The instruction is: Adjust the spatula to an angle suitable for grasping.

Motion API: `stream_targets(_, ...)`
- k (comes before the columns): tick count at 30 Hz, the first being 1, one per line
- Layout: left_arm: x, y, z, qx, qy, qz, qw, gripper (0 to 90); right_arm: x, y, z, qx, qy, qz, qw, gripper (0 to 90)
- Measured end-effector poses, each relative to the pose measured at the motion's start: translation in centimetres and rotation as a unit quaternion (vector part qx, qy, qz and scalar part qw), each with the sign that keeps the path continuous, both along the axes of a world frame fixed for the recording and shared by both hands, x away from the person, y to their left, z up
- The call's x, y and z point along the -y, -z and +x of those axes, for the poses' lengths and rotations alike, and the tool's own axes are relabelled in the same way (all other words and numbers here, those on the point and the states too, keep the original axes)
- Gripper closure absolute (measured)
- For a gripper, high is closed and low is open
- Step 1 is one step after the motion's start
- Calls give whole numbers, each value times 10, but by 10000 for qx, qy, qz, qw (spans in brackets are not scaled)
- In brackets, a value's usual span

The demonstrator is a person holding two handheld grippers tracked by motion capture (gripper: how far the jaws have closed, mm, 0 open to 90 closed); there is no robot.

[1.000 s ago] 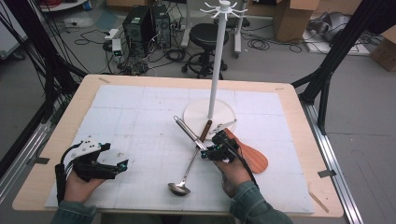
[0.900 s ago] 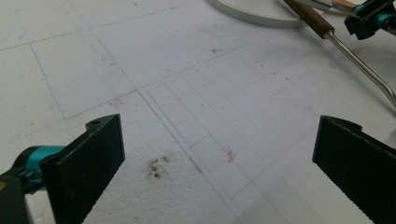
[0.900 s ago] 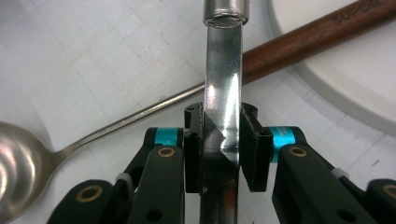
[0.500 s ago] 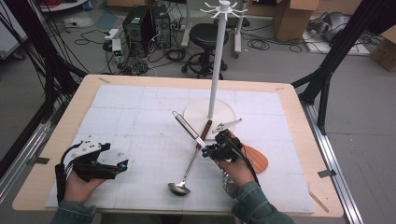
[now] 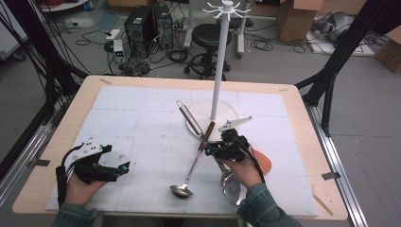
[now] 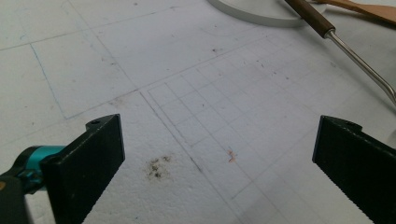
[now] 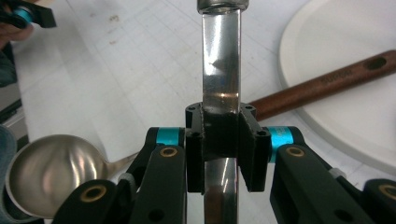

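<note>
My right gripper [image 5: 213, 150] is shut on the shiny steel handle [image 7: 222, 70] of a long steel spoon [image 5: 189, 118]. It holds the spoon tilted above the mat, with the spoon's bowl [image 5: 231, 187] by the wrist. A brown-handled ladle [image 5: 194, 161] lies on the mat beneath it, its bowl [image 7: 46, 172] toward the near edge. My left gripper [image 5: 106, 168] rests at the near left of the mat, its jaws wide open over bare foam [image 6: 210, 140] with nothing between them.
A white rack stands on a round base [image 5: 198, 124] mid-table, its pole [image 5: 220, 61] rising to hooks. An orange spatula [image 5: 262, 163] lies just right of my right hand. The white foam mat [image 5: 132, 118] covers the wooden table [image 5: 80, 99].
My right hand has risen with the steel spoon, so the handle's far end points higher and the bowl now shows by the wrist. The left gripper has stayed put.
</note>
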State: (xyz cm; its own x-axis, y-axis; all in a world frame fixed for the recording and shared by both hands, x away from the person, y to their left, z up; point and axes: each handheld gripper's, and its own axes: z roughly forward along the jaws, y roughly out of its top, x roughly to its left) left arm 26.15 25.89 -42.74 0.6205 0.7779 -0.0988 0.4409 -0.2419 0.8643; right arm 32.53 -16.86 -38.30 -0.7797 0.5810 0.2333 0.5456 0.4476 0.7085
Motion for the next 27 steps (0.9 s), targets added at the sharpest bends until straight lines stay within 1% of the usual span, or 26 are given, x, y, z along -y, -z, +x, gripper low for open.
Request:
stream_targets(1,0,0,0,2,-6,-6,10000,28,0,0,0,0,0,0,10000,753)
stream_targets(2,0,0,0,0,-3,0,10000,28,1,-4,0,37,-10,81,10000,753)
stream_targets(4,0,0,0,-1,-1,-8,10000,28,2,-6,-1,51,-22,116,9999,754)
stream_targets(6,0,0,0,-1,-2,-9,10000,29,4,-12,-1,121,-32,231,9997,755)
stream_targets(9,0,0,0,-1,-3,-6,10000,28,6,-16,-2,158,-49,291,9994,756)
stream_targets(10,0,0,0,3,4,2,10000,28,7,-20,-2,196,-61,345,9992,757)
stream_targets(13,0,0,0,2,5,-2,10000,28,9,-24,-3,215,-78,435,9988,758)
stream_targets(15,1,0,0,5,-2,-7,10000,29,9,-26,-3,238,-82,449,9987,758)
stream_targets(16,0,0,0,4,0,2,10000,29,10,-29,-3,268,-103,509,9983,760)
stream_targets(19,0,0,0,4,1,4,10000,28,11,-32,-4,265,-101,539,9981,761)
stream_targets(20,0,0,0,6,0,1,10000,28,13,-35,-4,299,-121,563,9979,762)
stream_targets(22,0,0,0,5,3,6,10000,29,13,-37,-4,315,-110,576,9978,763)
stream_targets(27,0,0,0,7,4,15,10000,28,17,-45,-5,387,-135,710,9966,769)
